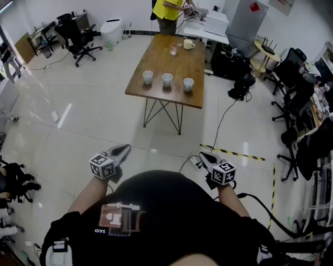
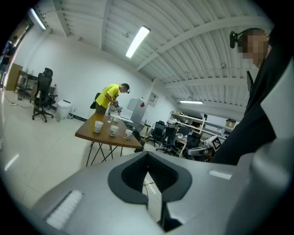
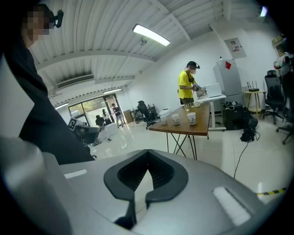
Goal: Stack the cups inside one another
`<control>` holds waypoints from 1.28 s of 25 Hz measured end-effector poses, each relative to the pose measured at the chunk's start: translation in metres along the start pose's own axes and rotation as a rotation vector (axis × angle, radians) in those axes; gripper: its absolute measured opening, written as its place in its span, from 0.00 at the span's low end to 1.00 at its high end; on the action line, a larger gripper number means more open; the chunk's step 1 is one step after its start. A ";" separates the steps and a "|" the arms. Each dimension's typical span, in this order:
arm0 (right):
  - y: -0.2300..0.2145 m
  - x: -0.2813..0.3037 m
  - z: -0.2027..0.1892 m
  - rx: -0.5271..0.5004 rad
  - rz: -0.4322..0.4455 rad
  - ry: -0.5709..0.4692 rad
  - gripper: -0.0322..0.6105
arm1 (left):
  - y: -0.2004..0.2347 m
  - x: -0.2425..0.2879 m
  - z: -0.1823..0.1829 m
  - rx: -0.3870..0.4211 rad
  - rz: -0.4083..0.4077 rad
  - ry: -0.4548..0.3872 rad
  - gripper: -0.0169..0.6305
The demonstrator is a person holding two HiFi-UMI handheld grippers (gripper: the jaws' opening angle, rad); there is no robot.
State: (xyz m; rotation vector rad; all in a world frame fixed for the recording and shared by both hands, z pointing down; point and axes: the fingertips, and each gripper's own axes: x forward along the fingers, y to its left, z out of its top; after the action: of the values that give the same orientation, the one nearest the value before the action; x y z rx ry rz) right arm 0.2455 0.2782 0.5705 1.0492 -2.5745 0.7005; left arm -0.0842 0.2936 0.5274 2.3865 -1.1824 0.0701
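Three white paper cups [image 1: 148, 77], [image 1: 167, 79], [image 1: 188, 83] stand upright in a row near the front edge of a wooden table [image 1: 171, 61], each apart from the others. Both gripper views show the same row far off: cups [image 2: 98, 126], [image 2: 113, 130], [image 2: 128, 134] and cups [image 3: 164, 118], [image 3: 176, 119], [image 3: 191, 118]. My left gripper [image 1: 124, 150] and right gripper [image 1: 204, 156] are held close to my body, well short of the table. Each has its jaws together with nothing between them, as the left gripper [image 2: 148, 154] and right gripper [image 3: 148, 151] show.
A person in a yellow shirt [image 1: 167, 10] works at the table's far end, beside a mug [image 1: 189, 44] and a glass [image 1: 173, 50]. Office chairs [image 1: 78, 36], [image 1: 291, 78] stand at both sides. A cable and power strip [image 1: 196, 163] and striped floor tape [image 1: 234, 152] lie on the tiled floor ahead.
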 end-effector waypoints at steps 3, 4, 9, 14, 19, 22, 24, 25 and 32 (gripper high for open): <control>-0.013 -0.019 0.000 -0.038 0.011 0.017 0.07 | -0.027 0.015 -0.005 -0.004 0.002 -0.005 0.03; -0.017 -0.024 0.000 -0.054 0.014 0.025 0.07 | -0.034 0.019 -0.007 -0.007 0.003 -0.007 0.03; -0.027 -0.034 0.004 -0.111 0.037 0.040 0.07 | -0.056 0.030 -0.011 -0.010 0.012 -0.008 0.03; -0.037 -0.022 0.004 -0.100 0.046 0.049 0.07 | -0.049 0.035 -0.010 -0.008 0.018 -0.004 0.03; -0.028 0.023 0.019 -0.103 0.036 0.054 0.07 | -0.001 0.038 0.006 -0.027 0.007 -0.022 0.03; -0.022 0.060 0.040 -0.102 0.005 0.050 0.07 | 0.043 0.042 0.014 -0.025 -0.032 -0.014 0.03; -0.017 0.084 0.056 -0.075 -0.023 0.034 0.07 | 0.073 0.045 0.023 -0.011 -0.064 0.003 0.03; -0.015 0.095 0.064 -0.060 -0.037 0.025 0.07 | 0.088 0.046 0.030 -0.001 -0.080 0.012 0.03; -0.010 0.167 0.105 0.028 -0.130 -0.009 0.07 | 0.187 0.059 0.090 0.008 -0.138 0.036 0.03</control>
State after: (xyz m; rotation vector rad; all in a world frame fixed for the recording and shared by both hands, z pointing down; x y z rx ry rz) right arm 0.1286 0.1201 0.5548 1.2189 -2.4833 0.7023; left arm -0.2046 0.1144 0.5348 2.4568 -1.0001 0.0728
